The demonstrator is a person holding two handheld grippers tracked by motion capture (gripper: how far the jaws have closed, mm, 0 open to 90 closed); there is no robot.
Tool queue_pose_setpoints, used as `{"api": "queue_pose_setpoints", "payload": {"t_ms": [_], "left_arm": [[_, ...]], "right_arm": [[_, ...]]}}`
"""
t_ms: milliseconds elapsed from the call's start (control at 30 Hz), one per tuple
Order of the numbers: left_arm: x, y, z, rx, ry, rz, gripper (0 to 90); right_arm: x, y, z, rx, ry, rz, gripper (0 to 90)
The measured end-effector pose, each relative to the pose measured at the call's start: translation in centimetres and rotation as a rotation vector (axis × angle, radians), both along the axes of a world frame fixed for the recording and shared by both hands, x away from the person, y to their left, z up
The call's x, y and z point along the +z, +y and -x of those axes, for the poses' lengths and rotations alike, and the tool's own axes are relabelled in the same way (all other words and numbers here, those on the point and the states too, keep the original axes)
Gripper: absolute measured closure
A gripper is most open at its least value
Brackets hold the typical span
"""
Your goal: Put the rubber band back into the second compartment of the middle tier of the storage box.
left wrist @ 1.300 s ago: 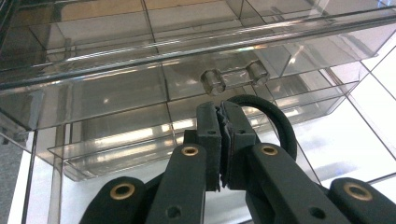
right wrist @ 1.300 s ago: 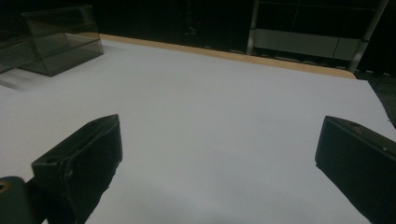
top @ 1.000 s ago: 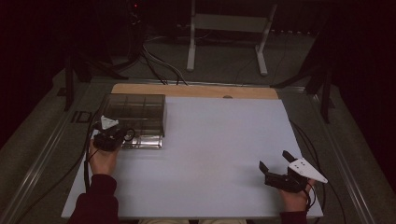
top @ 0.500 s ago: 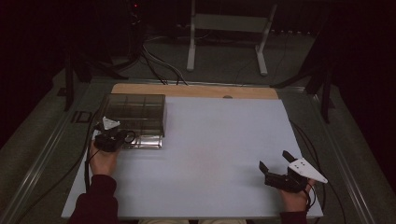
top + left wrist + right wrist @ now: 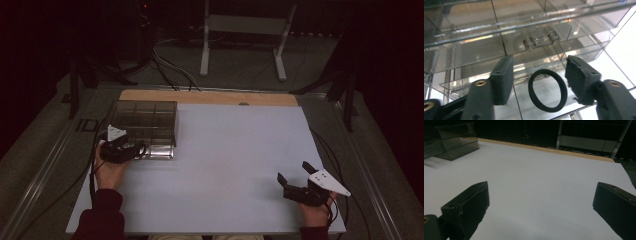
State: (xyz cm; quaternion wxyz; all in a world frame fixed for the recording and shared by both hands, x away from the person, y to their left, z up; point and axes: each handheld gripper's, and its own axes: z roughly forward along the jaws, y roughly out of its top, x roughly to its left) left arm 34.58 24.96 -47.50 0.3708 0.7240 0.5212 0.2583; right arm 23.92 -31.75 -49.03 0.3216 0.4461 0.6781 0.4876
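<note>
White tabletop [image 5: 235, 165], wooden far edge [image 5: 210, 97], dark room.

**Both hands low, jaws apart**

My left gripper [image 5: 137, 150] sits at the near left, its black jaws having just opened, pads gripping nothing. My right gripper [image 5: 295, 177] rests near right, jaws spread wide, forearms entering from below.

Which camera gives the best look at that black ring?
The left gripper view: the black ring lies close up between the open tongs, inside the clear box. From the high view it is too small to make out.
</note>
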Motion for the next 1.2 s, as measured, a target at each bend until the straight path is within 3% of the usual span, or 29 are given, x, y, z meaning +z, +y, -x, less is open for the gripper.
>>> {"api": "queue_pose_setpoints", "payload": {"t_ms": [300,400,533,1000,1200], "left_arm": [[0.7,0.5,0.5,0.006,-0.049,0.059,19.4],[0.9,0.6,0.7,0.015,-0.073,0.052,14.7],[1.0,0.7,0.8,0.014,-0.071,0.054,2.0],[1.5,0.8,1.3,-0.019,-0.09,0.094,0.6],[2.0,0.7,1.9,-0.032,-0.119,0.108,0.5]], "right_arm": [[0.0,0.0,0.0,0.001,0.001,-0.001,0.9],[0.0,0.0,0.0,0.002,0.002,-0.001,0.9],[0.0,0.0,0.0,0.002,0.002,-0.002,0.9],[0.0,0.0,0.0,0.003,0.001,0.0,0.8],[0.0,0.0,0.0,0.003,0.0,0.0,0.9]]}}
